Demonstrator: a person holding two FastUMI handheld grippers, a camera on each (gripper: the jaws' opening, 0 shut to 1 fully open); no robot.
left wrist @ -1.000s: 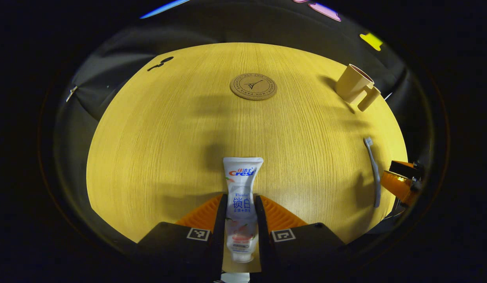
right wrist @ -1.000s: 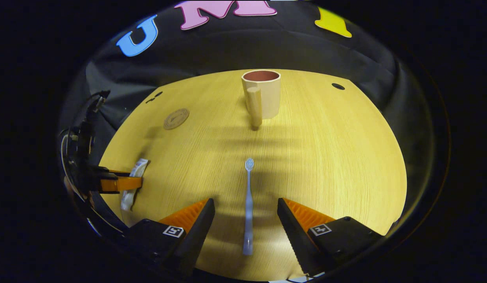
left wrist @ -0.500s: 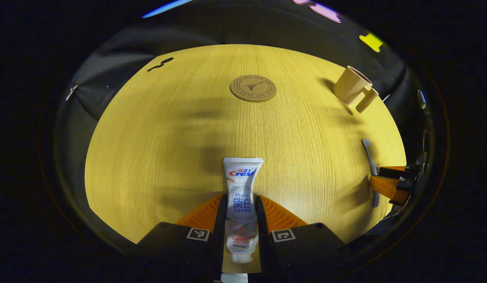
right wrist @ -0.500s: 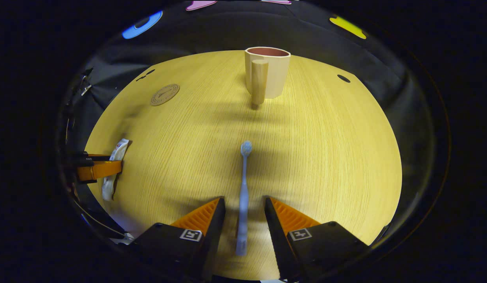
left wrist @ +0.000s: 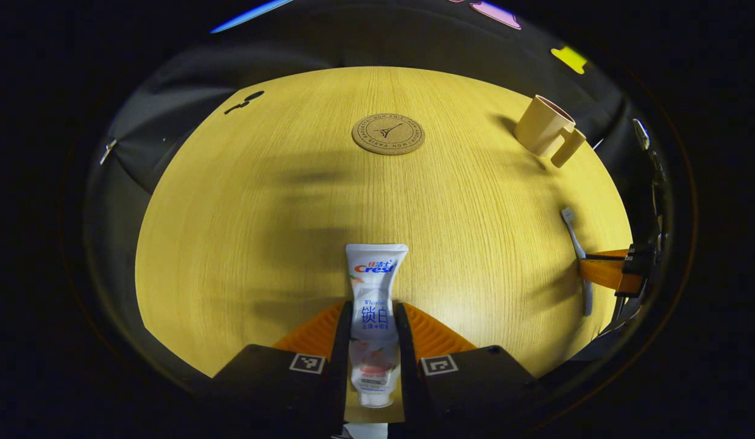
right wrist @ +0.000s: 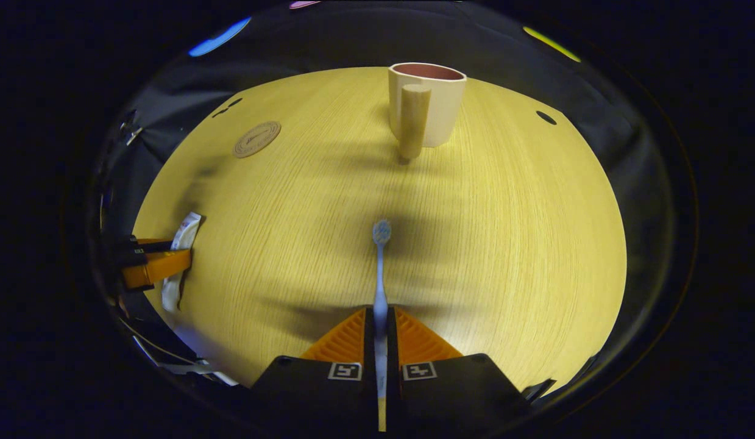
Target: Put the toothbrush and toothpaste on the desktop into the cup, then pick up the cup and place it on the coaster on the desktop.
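Your left gripper [left wrist: 373,317] jaws clamp the toothpaste [left wrist: 375,305]; your right gripper [right wrist: 381,323] jaws clamp the toothbrush [right wrist: 380,274]. Cup [right wrist: 427,103] and coaster [left wrist: 388,134] stand apart on the desk [left wrist: 243,231].

The brand "Crest" is printed in blue and red on the toothpaste [left wrist: 375,305], with Chinese characters "锁白" lower on the tube; the smaller print is too small to be read. Ring lettering around a tower drawing is stamped on the coaster [left wrist: 388,134], illegible. Square coded markers are carried on both tools.
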